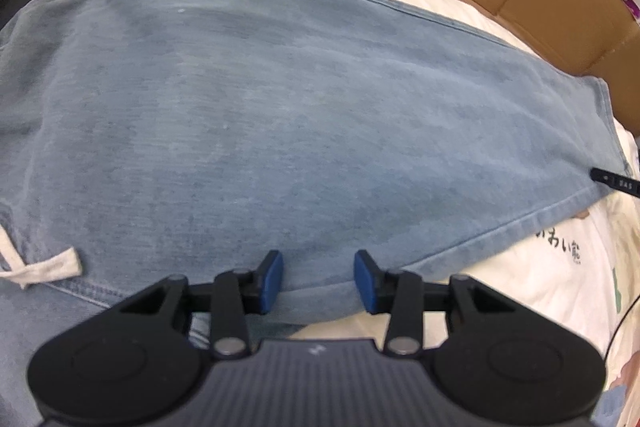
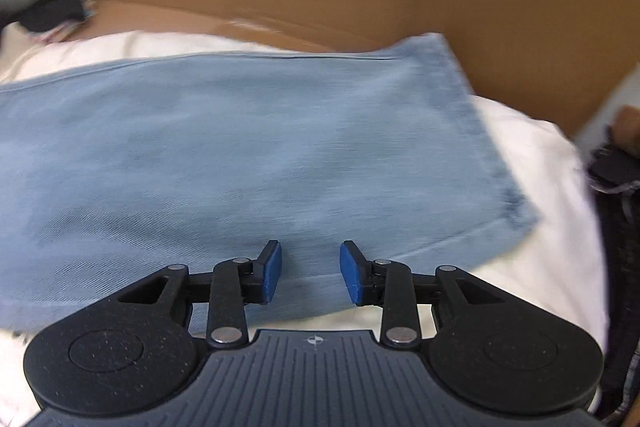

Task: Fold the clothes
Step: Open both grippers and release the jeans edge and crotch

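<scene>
Jeans (image 1: pixel 280 99) lie flat under our 2 released tools, left tool (image 1: pixel 319 281) and right tool (image 2: pixel 310 273), and we risk pinching only 1 layer, skewing the fold.

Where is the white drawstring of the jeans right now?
In the left wrist view the white drawstring lies at the far left edge on the blue jeans, left of the left tongs. The right wrist view does not show it.
</scene>
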A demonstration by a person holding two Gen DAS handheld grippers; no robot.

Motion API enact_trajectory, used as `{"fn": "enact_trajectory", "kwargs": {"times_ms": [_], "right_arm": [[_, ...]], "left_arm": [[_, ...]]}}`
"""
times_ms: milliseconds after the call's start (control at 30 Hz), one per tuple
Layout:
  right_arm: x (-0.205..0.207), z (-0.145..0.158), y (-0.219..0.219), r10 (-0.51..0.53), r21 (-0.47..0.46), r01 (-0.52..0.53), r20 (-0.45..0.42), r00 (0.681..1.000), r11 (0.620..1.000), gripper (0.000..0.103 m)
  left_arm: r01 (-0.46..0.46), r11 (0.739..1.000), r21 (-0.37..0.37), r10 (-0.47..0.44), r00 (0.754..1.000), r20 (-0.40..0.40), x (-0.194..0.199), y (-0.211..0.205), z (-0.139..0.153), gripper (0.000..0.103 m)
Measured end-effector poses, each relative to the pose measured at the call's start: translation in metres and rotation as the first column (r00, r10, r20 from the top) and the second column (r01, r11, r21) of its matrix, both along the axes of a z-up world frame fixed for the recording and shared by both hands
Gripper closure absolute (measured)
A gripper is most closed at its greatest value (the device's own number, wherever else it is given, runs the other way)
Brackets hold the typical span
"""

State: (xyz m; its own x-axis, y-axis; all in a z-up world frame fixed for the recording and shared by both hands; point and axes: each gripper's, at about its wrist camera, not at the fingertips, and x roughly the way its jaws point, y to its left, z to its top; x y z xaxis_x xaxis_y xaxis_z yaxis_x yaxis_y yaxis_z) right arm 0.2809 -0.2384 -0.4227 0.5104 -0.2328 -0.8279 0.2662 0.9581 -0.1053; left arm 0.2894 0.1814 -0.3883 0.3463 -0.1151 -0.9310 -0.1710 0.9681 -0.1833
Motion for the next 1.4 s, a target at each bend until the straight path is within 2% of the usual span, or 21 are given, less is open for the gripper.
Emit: {"fn": "enact_trajectory", "kwargs": {"times_ms": [167,367,467,800,900,1000,1167,1267,1400], "right_arm": [[0.000,0.009,-0.011,0.021,0.085,-0.031,0.120,0.993,0.996,0.064],[0.022,-0.004,-0.005,0.138,0.013,-0.140,0.101,0.985,0.990,0.064],[0.032,-0.007,-0.013,0.145,-0.034,-0.142,0.113,0.983,0.989,0.064],[0.079,-0.019,-0.065,0.050,-0.060,-0.038,0.201,0.978,0.997,0.064],[0.090,-0.019,-0.071,0.050,-0.088,-0.033,0.197,0.979,0.996,0.064],[0.105,-0.014,-0.087,0.002,-0.121,0.022,0.193,0.981,0.992,0.065],[0.112,-0.006,-0.127,-0.152,-0.051,0.168,0.227,0.962,0.984,0.064],[0.112,-0.014,-0.152,-0.226,0.065,0.217,0.195,0.954,0.974,0.065],[0.113,-0.005,-0.152,-0.205,0.059,0.197,0.184,0.961,0.979,0.065]], "left_arm": [[-0.007,1.000,0.005,0.007,1.000,0.014,0.002,0.001,0.003,0.061],[-0.023,1.000,0.007,0.023,1.000,0.016,0.003,0.005,0.003,0.061],[-0.021,1.000,0.016,0.020,1.000,0.013,0.003,0.007,0.003,0.061],[-0.042,0.999,0.032,0.040,0.998,0.042,-0.004,0.020,0.008,0.058],[-0.072,0.997,0.019,0.071,0.997,0.038,0.001,0.022,0.004,0.058],[-0.091,0.996,0.005,0.091,0.995,0.037,0.007,0.020,0.002,0.058],[-0.088,0.996,0.003,0.087,0.995,0.042,0.010,0.014,0.000,0.058],[-0.103,0.995,-0.014,0.104,0.994,0.041,0.011,0.014,-0.002,0.058],[-0.110,0.994,-0.017,0.111,0.992,0.058,0.014,0.014,0.003,0.058]]}}
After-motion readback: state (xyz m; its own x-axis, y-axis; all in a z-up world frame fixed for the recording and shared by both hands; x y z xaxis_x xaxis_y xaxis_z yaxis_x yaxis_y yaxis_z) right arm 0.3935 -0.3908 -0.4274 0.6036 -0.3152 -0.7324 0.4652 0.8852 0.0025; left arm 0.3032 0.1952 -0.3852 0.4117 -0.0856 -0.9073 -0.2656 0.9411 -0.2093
